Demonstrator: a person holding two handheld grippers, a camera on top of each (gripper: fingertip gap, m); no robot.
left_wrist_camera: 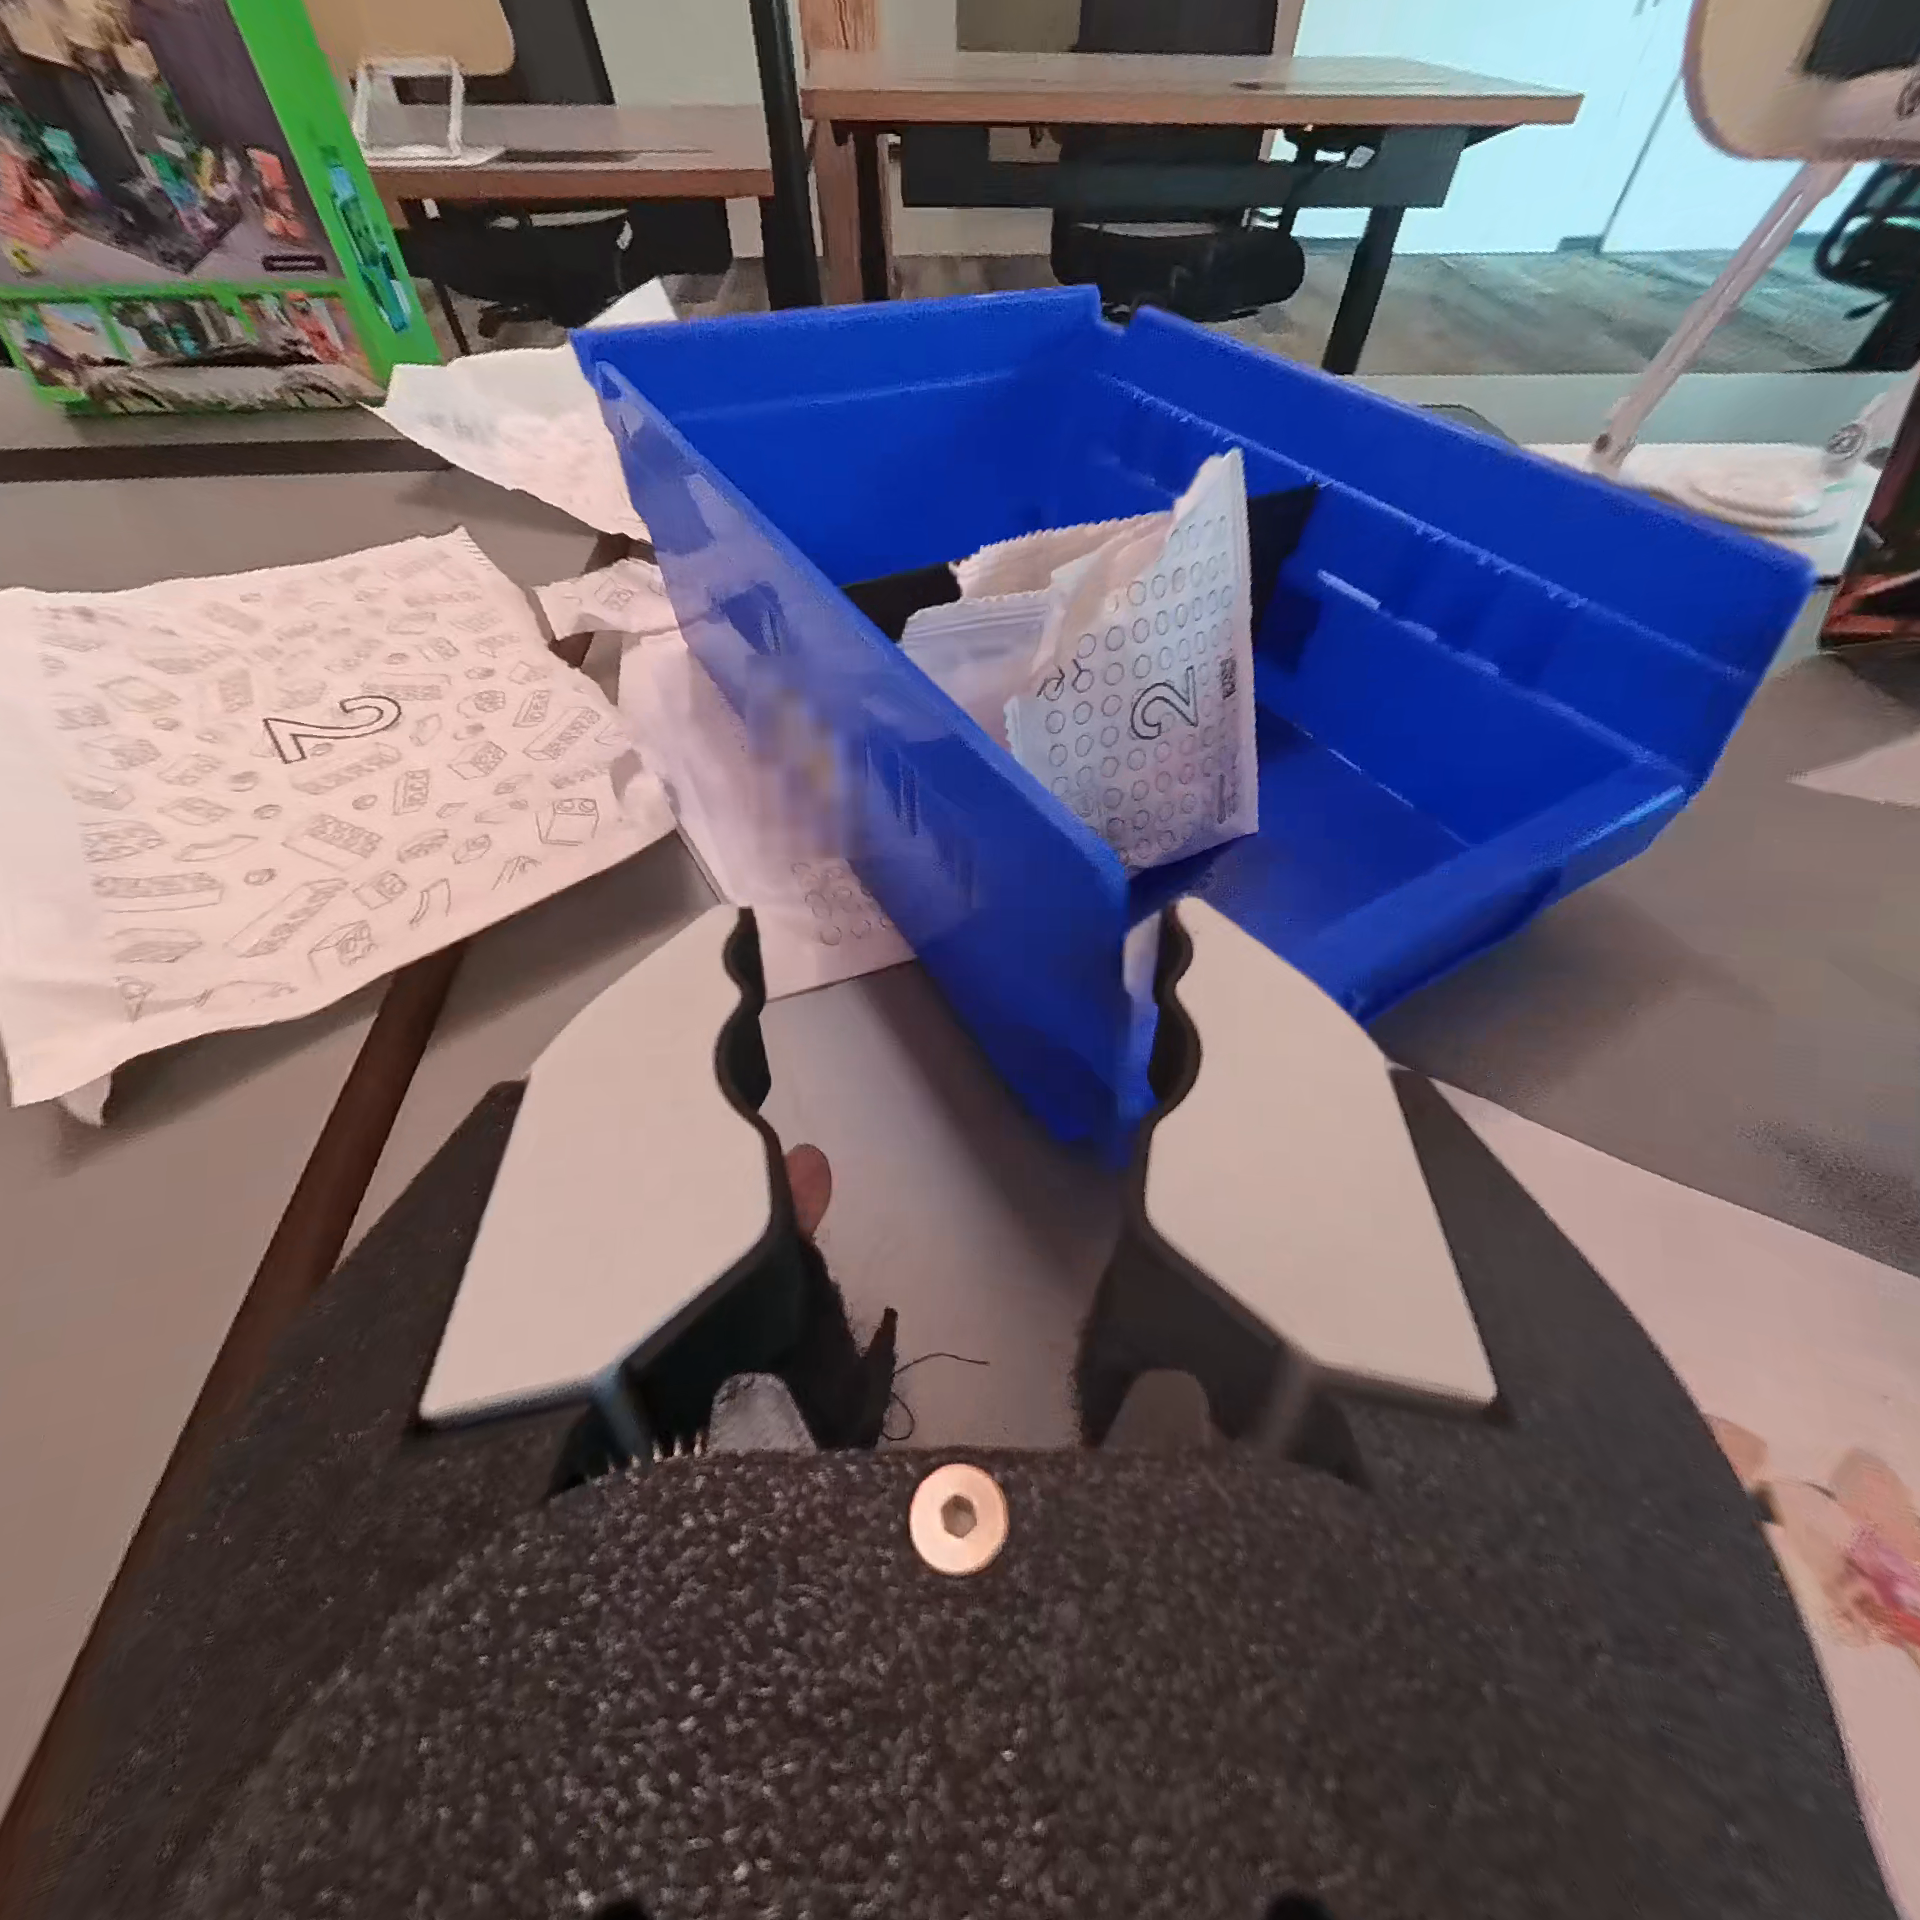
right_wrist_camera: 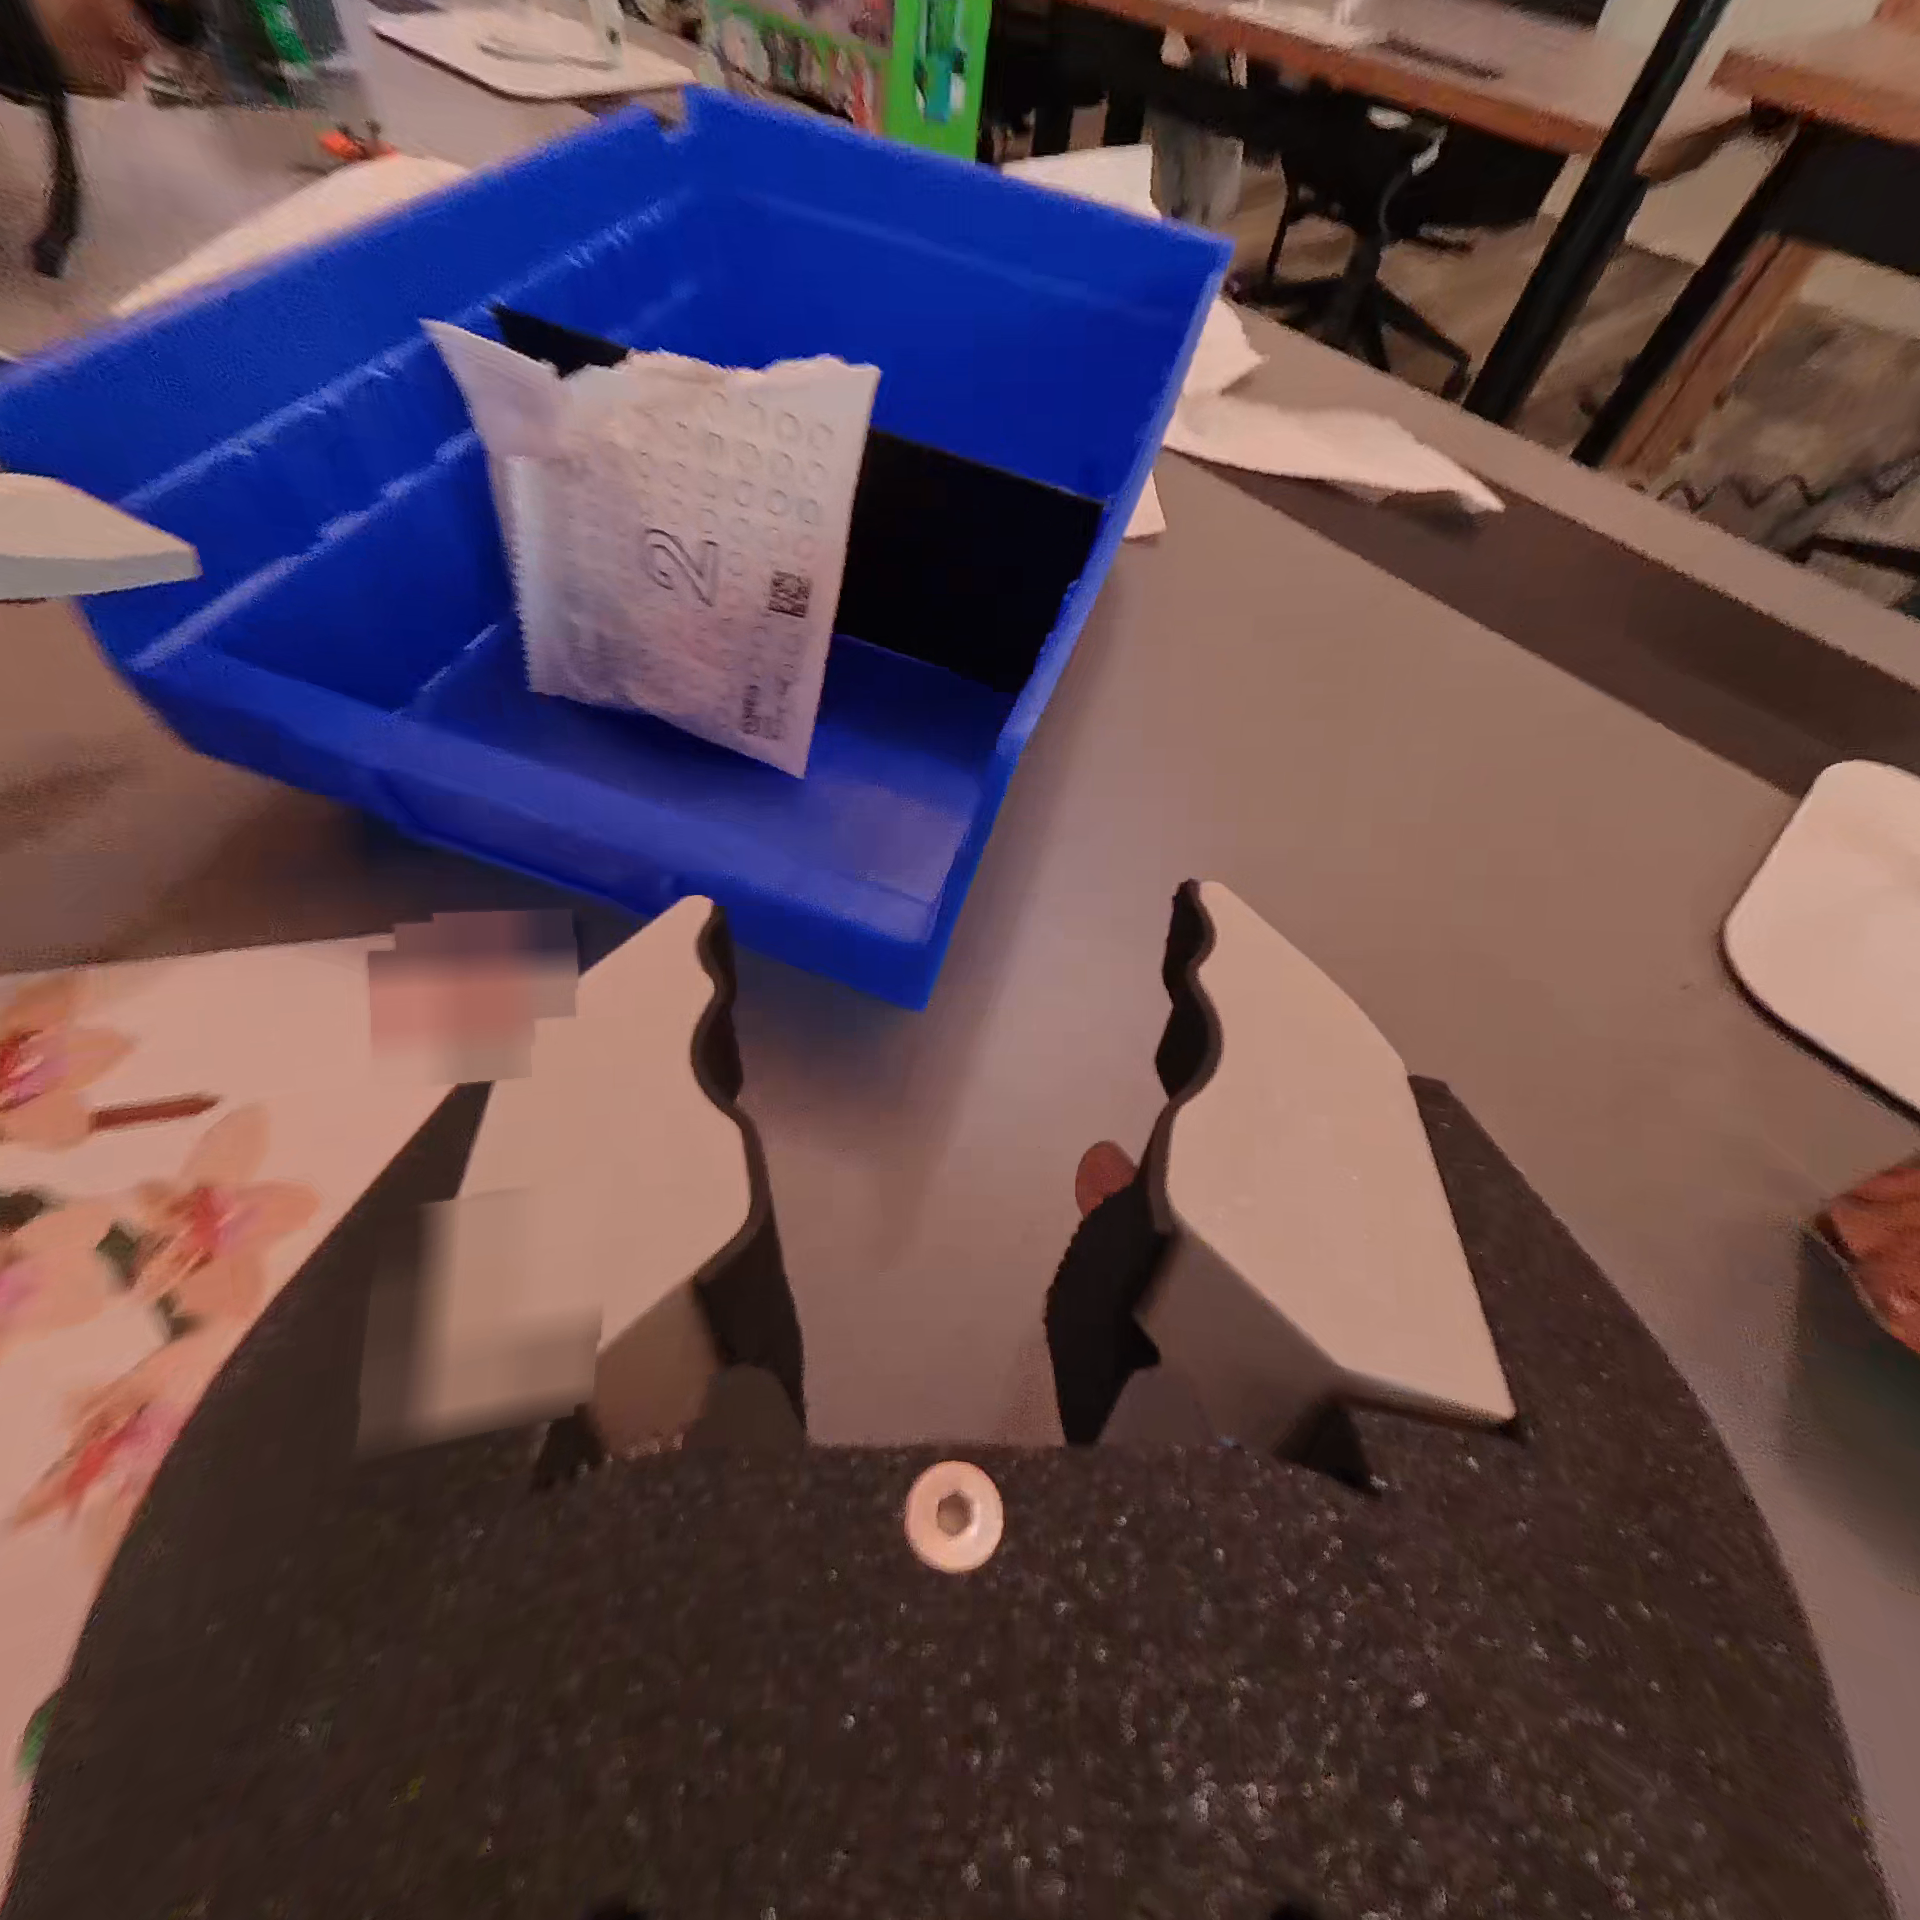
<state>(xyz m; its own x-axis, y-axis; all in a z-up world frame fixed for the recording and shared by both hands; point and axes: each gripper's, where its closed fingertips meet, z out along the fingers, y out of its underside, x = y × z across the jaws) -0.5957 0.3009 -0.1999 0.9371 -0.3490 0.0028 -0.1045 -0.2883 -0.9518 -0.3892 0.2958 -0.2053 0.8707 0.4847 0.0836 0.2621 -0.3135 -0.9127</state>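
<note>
A blue plastic bin point(left_wrist_camera: 987, 883) stands on a grey table, with a black divider point(left_wrist_camera: 1283, 540) across it. A torn white paper bag point(left_wrist_camera: 1143, 707) printed with circles leans upright against the divider. My left gripper point(left_wrist_camera: 966, 925) is open, and the bin's near corner sits between its jaws, close to the right finger. In the right wrist view my right gripper point(right_wrist_camera: 951, 909) is open and empty, just short of the bin's point(right_wrist_camera: 623, 821) near corner. The bag point(right_wrist_camera: 675, 561) and divider point(right_wrist_camera: 966, 561) show there too. One left-gripper finger point(right_wrist_camera: 94, 545) shows by the bin's left wall.
A flat printed paper bag point(left_wrist_camera: 281, 779) lies left of the bin, with torn paper point(left_wrist_camera: 520, 436) behind it. A green toy box point(left_wrist_camera: 177, 208) stands at the far left. A flowered sheet point(right_wrist_camera: 125, 1195) and a white pad point(right_wrist_camera: 1839, 935) lie near. Desks and chairs stand beyond.
</note>
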